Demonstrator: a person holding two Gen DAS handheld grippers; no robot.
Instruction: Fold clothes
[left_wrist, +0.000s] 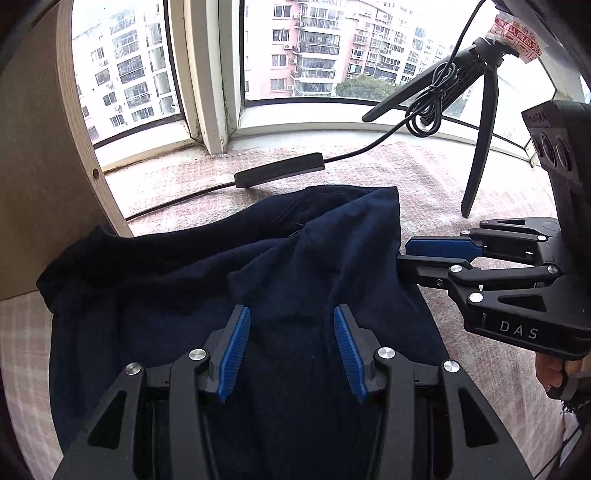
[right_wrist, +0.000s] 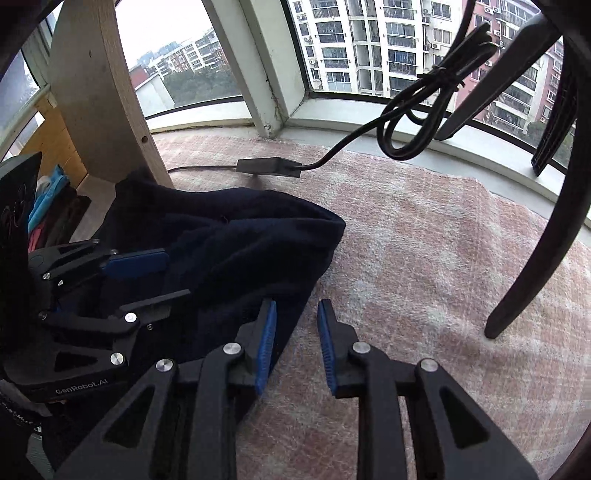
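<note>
A dark navy garment (left_wrist: 184, 277) lies crumpled on a pink checked blanket (right_wrist: 424, 258), with its upper layer folded over. My left gripper (left_wrist: 291, 310) hangs over the garment's near middle, its blue pads apart and the cloth lying beneath and between them. In the right wrist view that gripper (right_wrist: 177, 273) shows at the left, over the same garment (right_wrist: 240, 240). My right gripper (right_wrist: 297, 302) stands at the garment's right edge with a narrow gap between its pads. The hem lies beside its left pad, and blanket shows through the gap. Seen from the left wrist, its tips (left_wrist: 402, 254) touch that edge.
A black tripod (left_wrist: 480, 129) stands on the blanket at the right, one leg (right_wrist: 535, 258) close to my right gripper. A cable with a black box (left_wrist: 280, 170) runs behind the garment. A wooden panel (left_wrist: 37, 147) rises at the left. A window sill bounds the far side.
</note>
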